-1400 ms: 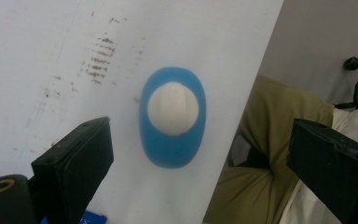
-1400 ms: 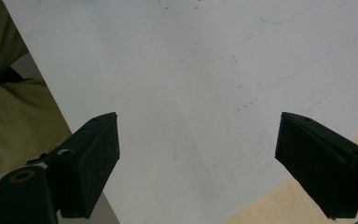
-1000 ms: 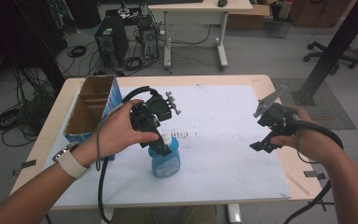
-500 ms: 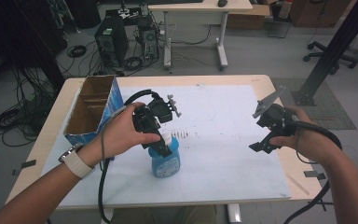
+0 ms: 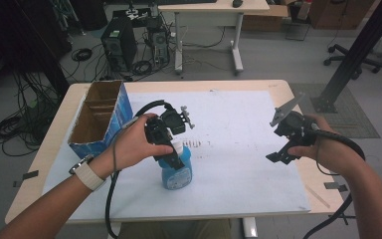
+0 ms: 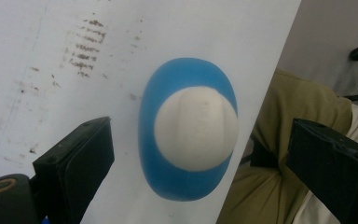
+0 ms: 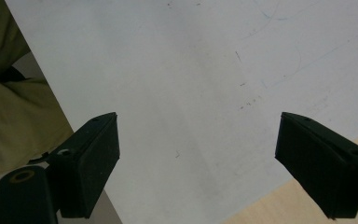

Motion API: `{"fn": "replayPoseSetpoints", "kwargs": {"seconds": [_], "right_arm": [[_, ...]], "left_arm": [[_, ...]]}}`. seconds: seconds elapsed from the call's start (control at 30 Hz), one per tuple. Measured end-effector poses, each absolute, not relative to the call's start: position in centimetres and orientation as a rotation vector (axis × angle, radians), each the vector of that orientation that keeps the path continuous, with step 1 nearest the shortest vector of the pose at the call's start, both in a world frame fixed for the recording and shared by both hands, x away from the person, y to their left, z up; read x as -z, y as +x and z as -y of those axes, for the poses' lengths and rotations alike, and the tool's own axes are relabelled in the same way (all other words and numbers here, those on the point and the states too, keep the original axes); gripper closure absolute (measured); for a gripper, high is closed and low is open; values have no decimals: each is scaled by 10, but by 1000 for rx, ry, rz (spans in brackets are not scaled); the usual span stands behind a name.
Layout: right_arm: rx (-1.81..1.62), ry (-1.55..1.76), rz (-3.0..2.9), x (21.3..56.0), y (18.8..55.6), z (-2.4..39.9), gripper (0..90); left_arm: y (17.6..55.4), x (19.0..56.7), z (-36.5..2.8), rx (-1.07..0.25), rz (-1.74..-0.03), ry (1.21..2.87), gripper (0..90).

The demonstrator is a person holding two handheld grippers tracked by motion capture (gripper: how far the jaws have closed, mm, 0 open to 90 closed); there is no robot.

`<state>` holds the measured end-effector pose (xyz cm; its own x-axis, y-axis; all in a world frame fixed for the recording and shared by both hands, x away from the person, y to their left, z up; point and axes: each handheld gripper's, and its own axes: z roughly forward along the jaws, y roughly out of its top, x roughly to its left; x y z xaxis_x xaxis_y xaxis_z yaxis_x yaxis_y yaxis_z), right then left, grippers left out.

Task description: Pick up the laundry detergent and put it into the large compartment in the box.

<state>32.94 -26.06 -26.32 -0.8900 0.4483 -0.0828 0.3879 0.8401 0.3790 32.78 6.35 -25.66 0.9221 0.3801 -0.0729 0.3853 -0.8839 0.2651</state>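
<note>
- A blue bottle with a white cap is seen upright on the white sheet that covers the table, toward the near edge and left of the middle.
- The left gripper is held directly above the bottle, pointed down at it.
- In the left gripper view, its fingers are spread wide to either side of the cap, with clear gaps and no contact.
- The right gripper is held over the right part of the sheet, near the table's right edge and well apart from the bottle.
- Its fingers are spread wide over bare sheet, and nothing is held between them.
- An open cardboard box with blue sides is found at the far left corner of the sheet.
- Dark smudges are noted on the sheet just beyond the bottle.
</note>
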Motion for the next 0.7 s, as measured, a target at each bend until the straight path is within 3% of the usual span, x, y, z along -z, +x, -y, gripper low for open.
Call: {"fn": "replayPoseSetpoints", "kwargs": {"seconds": [0.7], "right_arm": [[-530,655,-2852,264,329,262,136]], "left_arm": [[334,281,-57,25,-577,2824,85]]}}
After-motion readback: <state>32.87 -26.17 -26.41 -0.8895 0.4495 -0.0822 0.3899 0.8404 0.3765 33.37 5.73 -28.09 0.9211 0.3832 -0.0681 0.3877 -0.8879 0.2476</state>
